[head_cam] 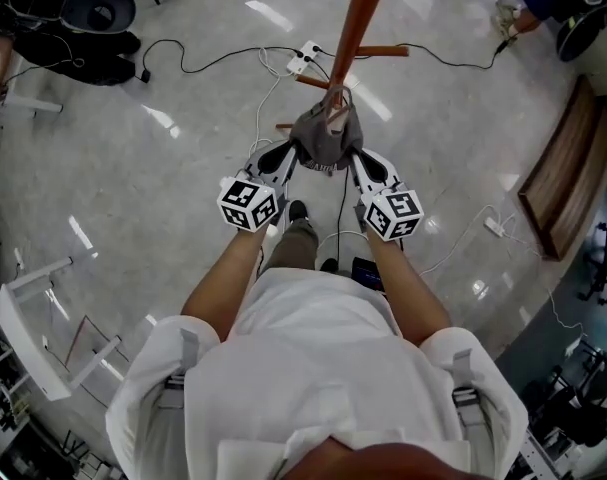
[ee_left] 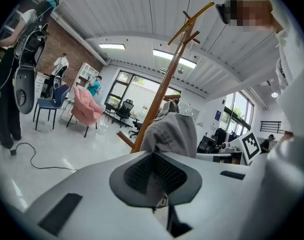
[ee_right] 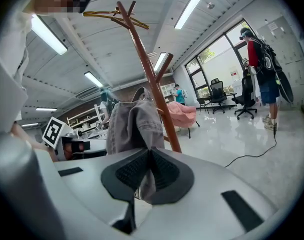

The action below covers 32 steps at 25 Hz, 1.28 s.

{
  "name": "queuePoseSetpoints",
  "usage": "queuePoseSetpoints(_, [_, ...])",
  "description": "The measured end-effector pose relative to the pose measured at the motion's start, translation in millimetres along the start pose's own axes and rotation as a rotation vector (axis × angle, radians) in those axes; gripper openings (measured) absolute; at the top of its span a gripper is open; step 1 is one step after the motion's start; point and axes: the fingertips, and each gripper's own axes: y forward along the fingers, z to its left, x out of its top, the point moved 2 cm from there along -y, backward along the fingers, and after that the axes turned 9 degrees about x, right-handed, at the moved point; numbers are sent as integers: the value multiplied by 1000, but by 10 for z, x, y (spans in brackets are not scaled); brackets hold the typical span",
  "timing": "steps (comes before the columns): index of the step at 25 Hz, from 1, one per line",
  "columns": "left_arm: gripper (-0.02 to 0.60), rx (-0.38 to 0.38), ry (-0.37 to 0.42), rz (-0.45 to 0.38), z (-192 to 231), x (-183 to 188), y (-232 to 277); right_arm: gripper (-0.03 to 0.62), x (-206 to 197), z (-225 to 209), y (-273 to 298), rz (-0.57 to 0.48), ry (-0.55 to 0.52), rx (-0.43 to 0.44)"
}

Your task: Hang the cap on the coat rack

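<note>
A grey cap (head_cam: 325,136) hangs stretched between both grippers, close against the wooden coat rack pole (head_cam: 358,18). My left gripper (head_cam: 288,155) is shut on the cap's left edge and my right gripper (head_cam: 356,158) is shut on its right edge. In the left gripper view the cap (ee_left: 172,132) rises from the closed jaws in front of the slanting pole (ee_left: 159,101). In the right gripper view the cap (ee_right: 134,126) bunches up beside the pole (ee_right: 152,79). A short peg (head_cam: 381,51) juts right from the pole just above the cap.
Cables and a power strip (head_cam: 303,58) lie on the glossy floor behind the rack. A wooden board (head_cam: 561,173) leans at right, a white frame (head_cam: 33,328) stands at left. A pink chair (ee_left: 86,109) and office chairs stand further off; a person (ee_right: 262,74) stands at far right.
</note>
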Motion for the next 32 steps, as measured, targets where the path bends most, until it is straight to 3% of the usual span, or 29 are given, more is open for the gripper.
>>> queuePoseSetpoints(32, [15, 44, 1, 38, 586, -306, 938, 26, -357, -816, 711, 60, -8, -106])
